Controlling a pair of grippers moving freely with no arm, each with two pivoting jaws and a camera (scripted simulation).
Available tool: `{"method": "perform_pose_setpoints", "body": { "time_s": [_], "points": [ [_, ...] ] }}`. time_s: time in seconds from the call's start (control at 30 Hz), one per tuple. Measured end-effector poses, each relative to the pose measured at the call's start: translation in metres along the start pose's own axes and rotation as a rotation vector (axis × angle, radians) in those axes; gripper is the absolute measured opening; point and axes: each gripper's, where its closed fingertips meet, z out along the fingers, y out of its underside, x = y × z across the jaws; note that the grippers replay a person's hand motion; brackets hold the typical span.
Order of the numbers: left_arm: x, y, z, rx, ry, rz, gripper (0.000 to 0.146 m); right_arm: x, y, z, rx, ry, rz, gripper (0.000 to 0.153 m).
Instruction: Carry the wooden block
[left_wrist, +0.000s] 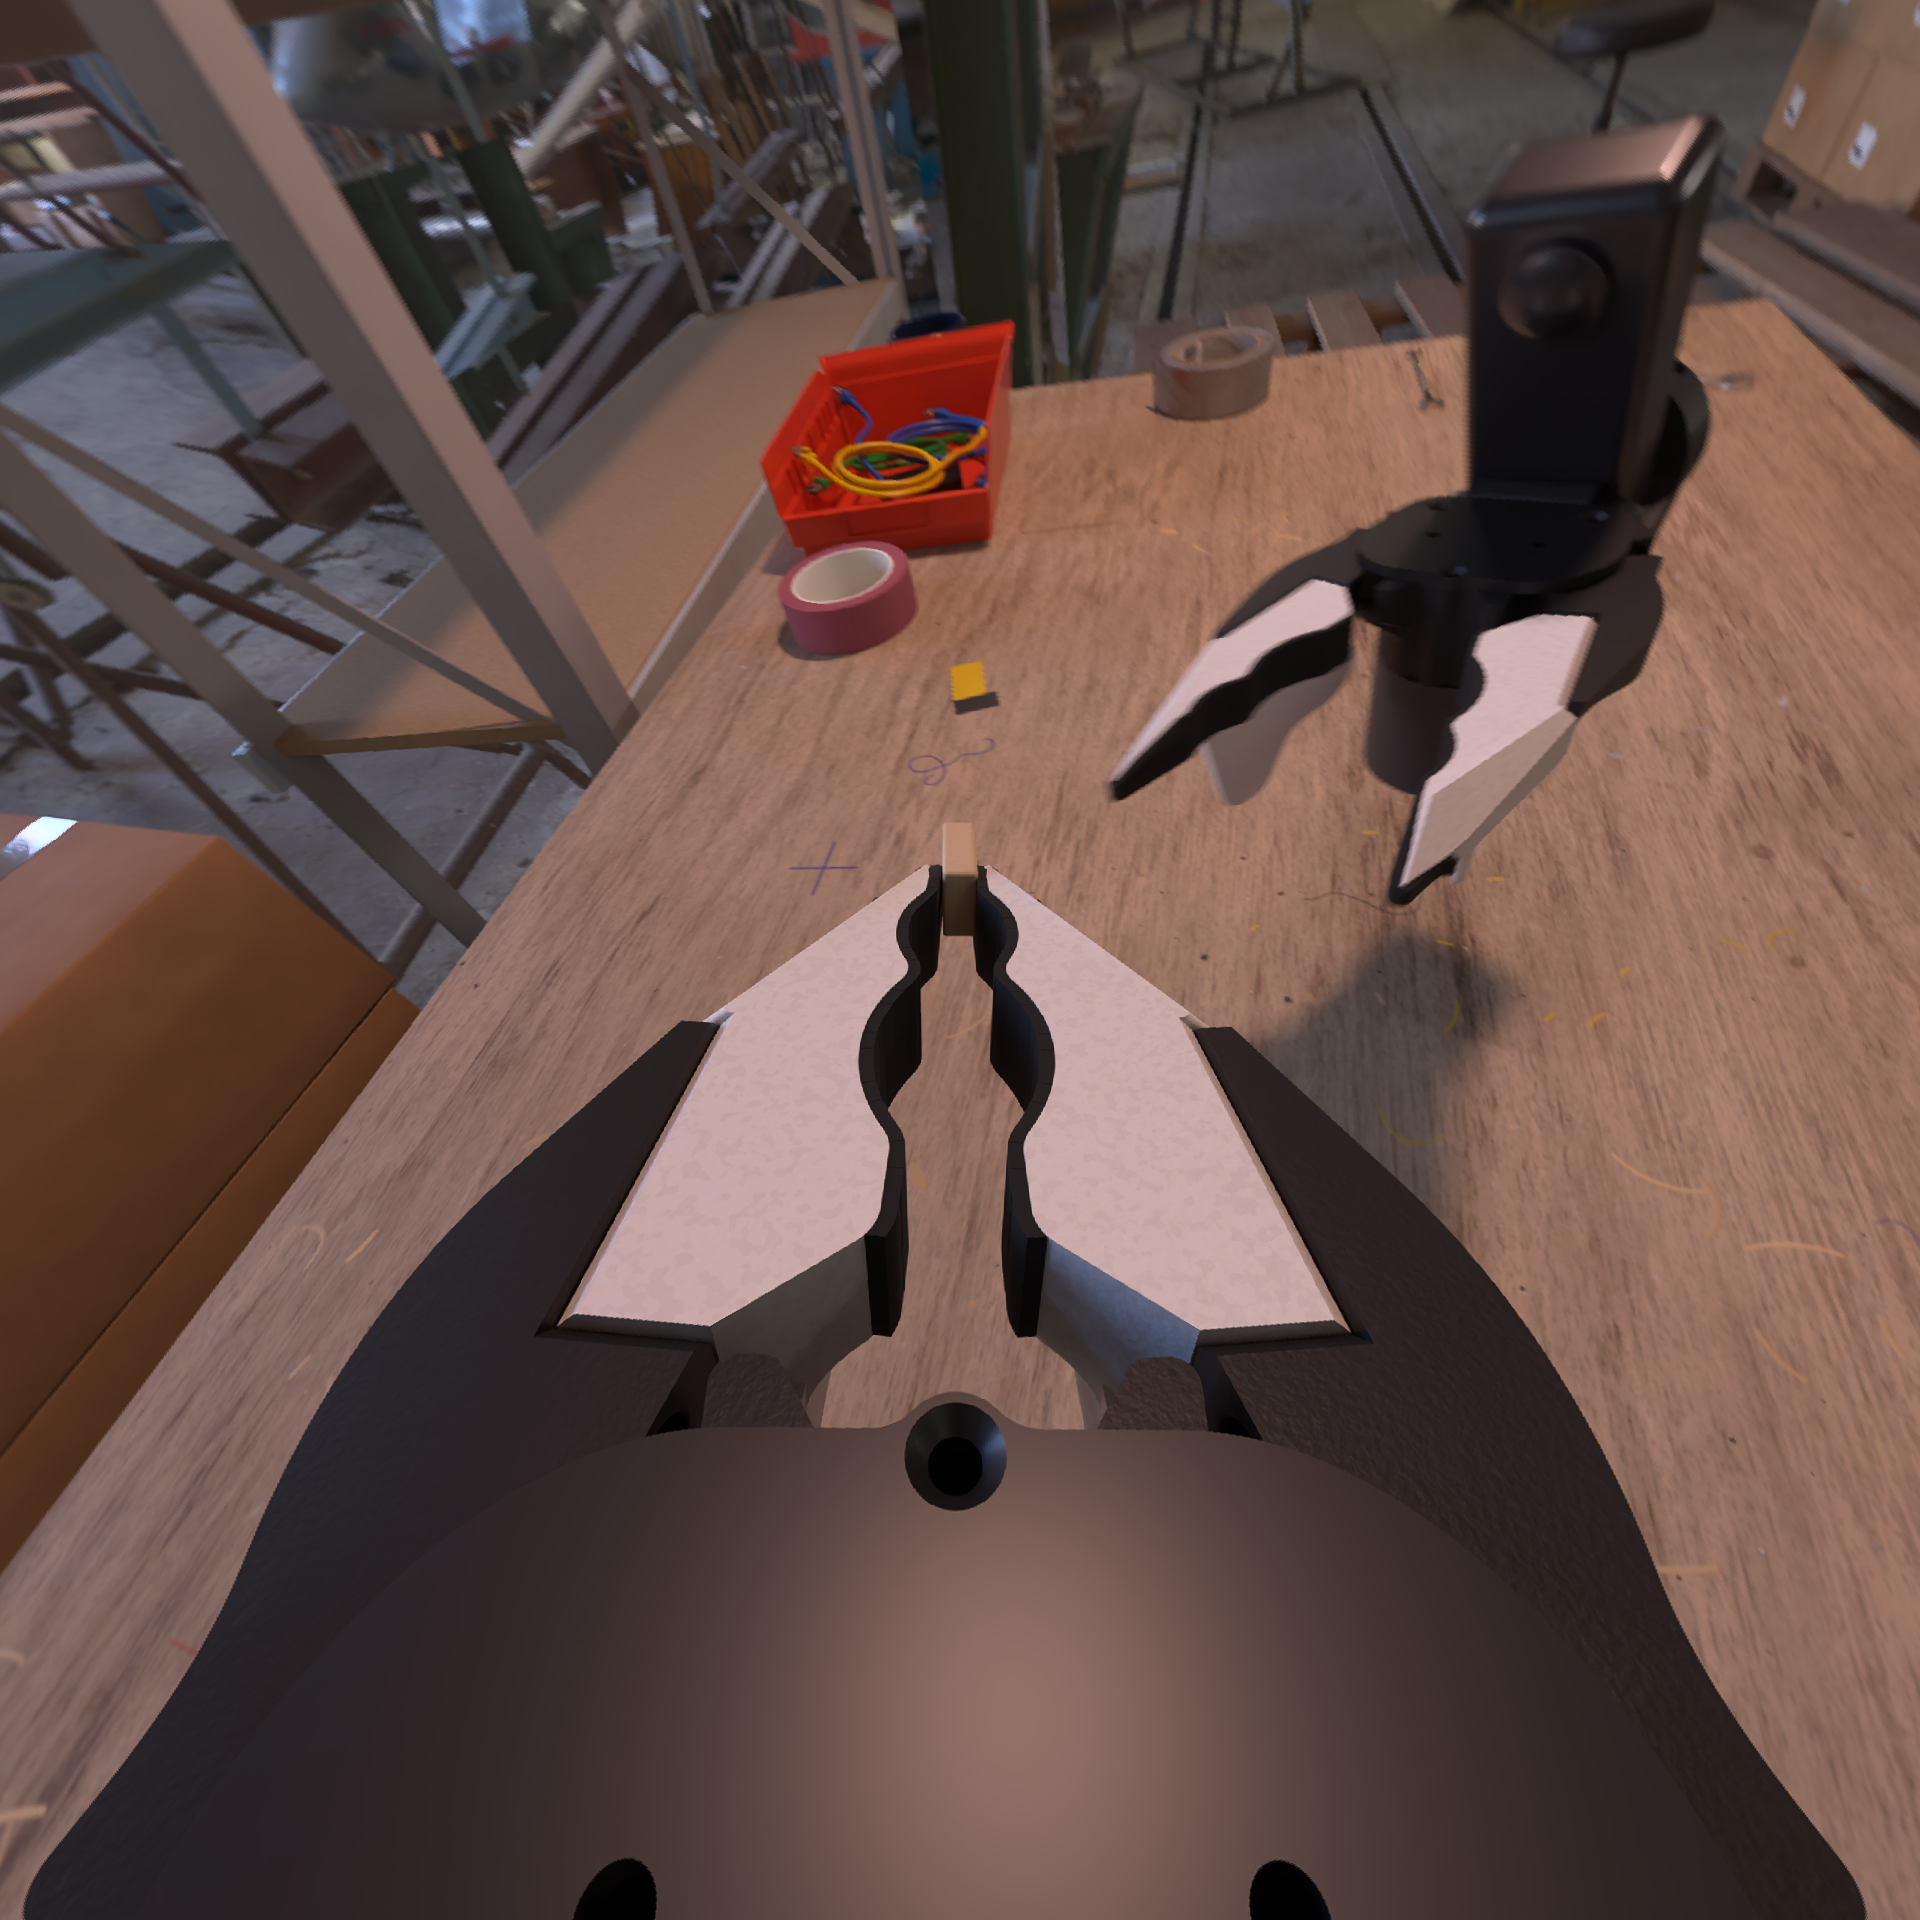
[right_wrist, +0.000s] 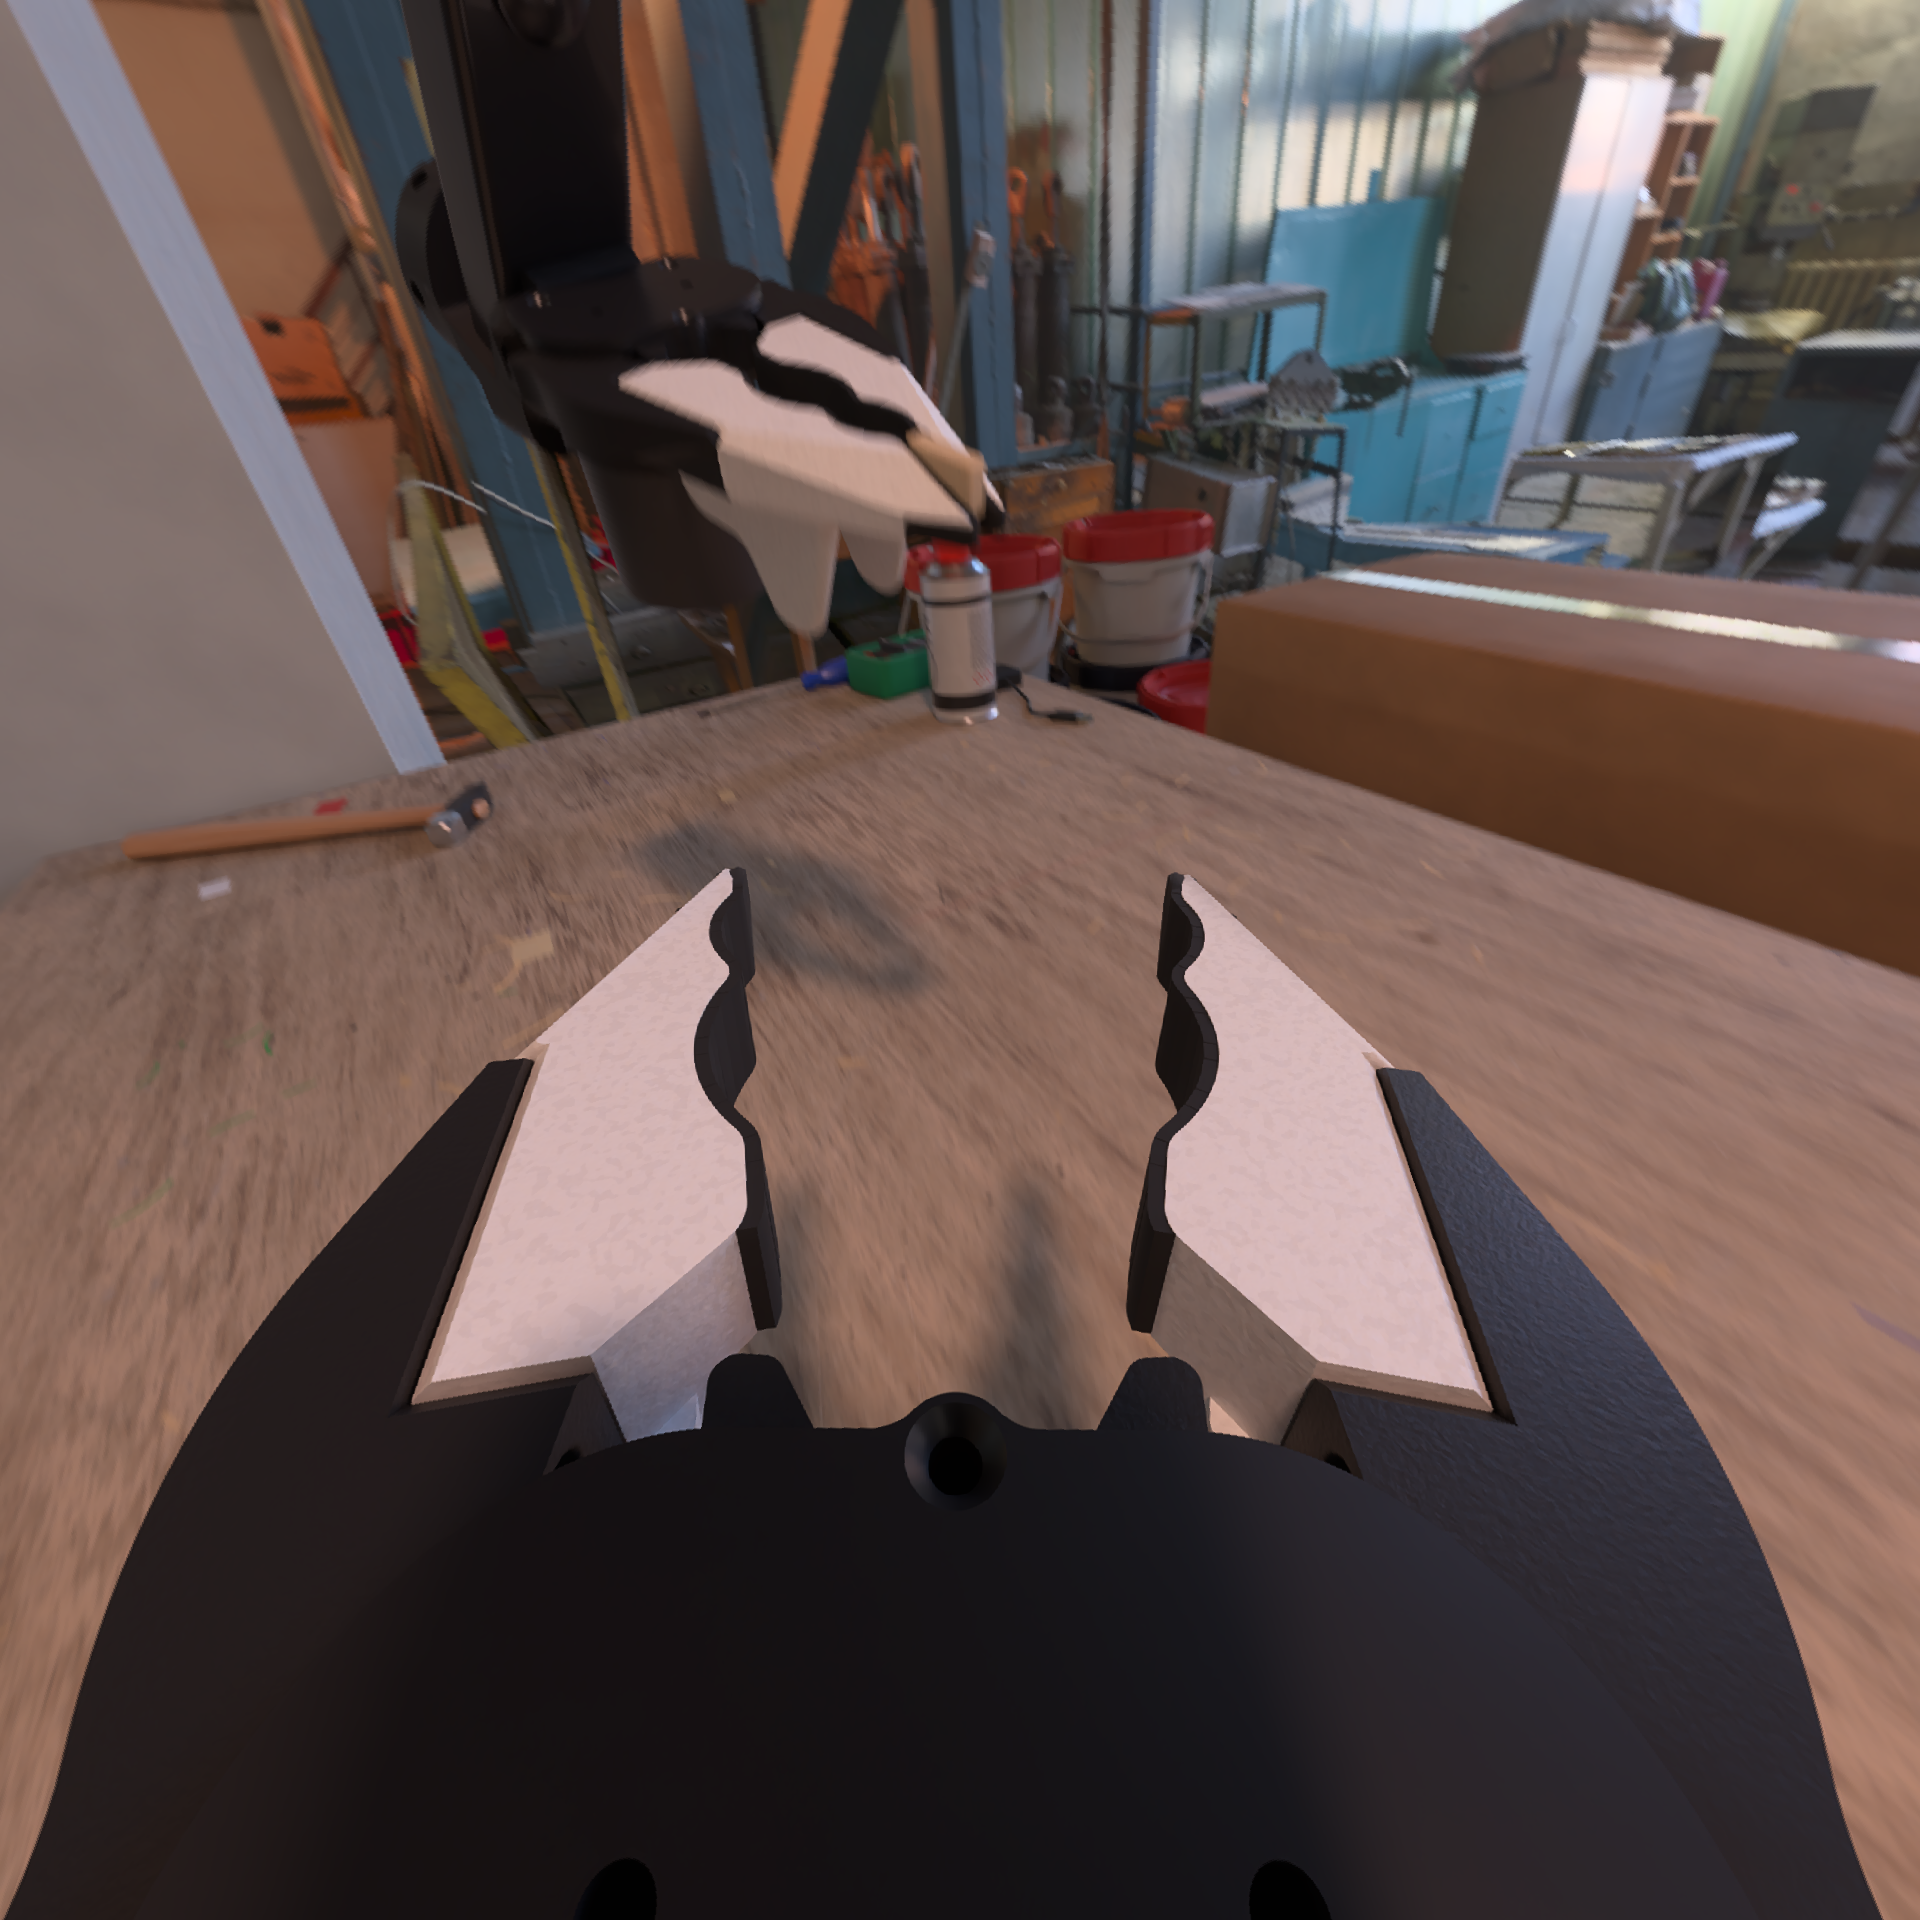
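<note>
My left gripper is shut on a small pale wooden block, pinched between its fingertips and held above the wooden workbench. The same gripper shows in the right wrist view, high above the bench, with the block at its tips. My right gripper is open and empty, low over the bench. It also shows in the left wrist view, to the right of the block and apart from it.
A red bin of coloured cables, a pink tape roll, a grey tape roll and a small yellow piece lie far on the bench. A hammer, a spray can and a brown box show in the right wrist view.
</note>
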Motion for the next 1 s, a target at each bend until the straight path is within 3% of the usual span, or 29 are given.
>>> {"method": "perform_pose_setpoints", "body": {
  "time_s": [0.1, 0.23, 0.27, 0.43, 0.53, 0.7, 0.8, 0.9, 1.0],
  "points": [
    [0.016, -0.008, 0.012, -0.035, 0.020, 0.056, 0.005, -0.013, -0.009, 0.039, -0.037, -0.079, 0.054, 0.075],
    [0.011, -0.018, 0.011, -0.036, -0.040, 0.110, 0.005, -0.039, 0.014, 0.056, -0.160, -0.252, 0.116, 0.014],
    [0.007, -0.021, 0.006, -0.025, -0.048, 0.104, 0.005, -0.041, 0.020, 0.054, -0.163, -0.257, 0.111, 0.008],
    [-0.001, -0.029, -0.012, 0.042, -0.024, 0.036, 0.005, -0.044, 0.049, 0.043, -0.229, -0.264, 0.127, 0.004],
    [-0.006, -0.030, -0.014, 0.038, -0.088, 0.085, 0.005, -0.045, 0.063, 0.039, -0.303, -0.264, 0.078, 0.004],
    [-0.011, -0.030, -0.019, 0.030, -0.127, 0.113, 0.005, -0.026, 0.068, 0.025, -0.324, -0.167, 0.057, 0.006],
    [-0.012, -0.016, -0.016, -0.025, -0.145, 0.152, 0.005, 0.014, 0.071, 0.001, -0.418, 0.057, -0.095, 0.007],
    [-0.001, 0.015, -0.011, -0.131, -0.109, 0.217, 0.005, 0.059, 0.051, -0.040, -0.458, 0.322, -0.259, 0.008],
    [0.020, 0.061, 0.001, -0.258, -0.028, 0.257, 0.005, 0.078, 0.051, -0.075, -0.583, 0.414, -0.349, 0.012]
  ]
}}
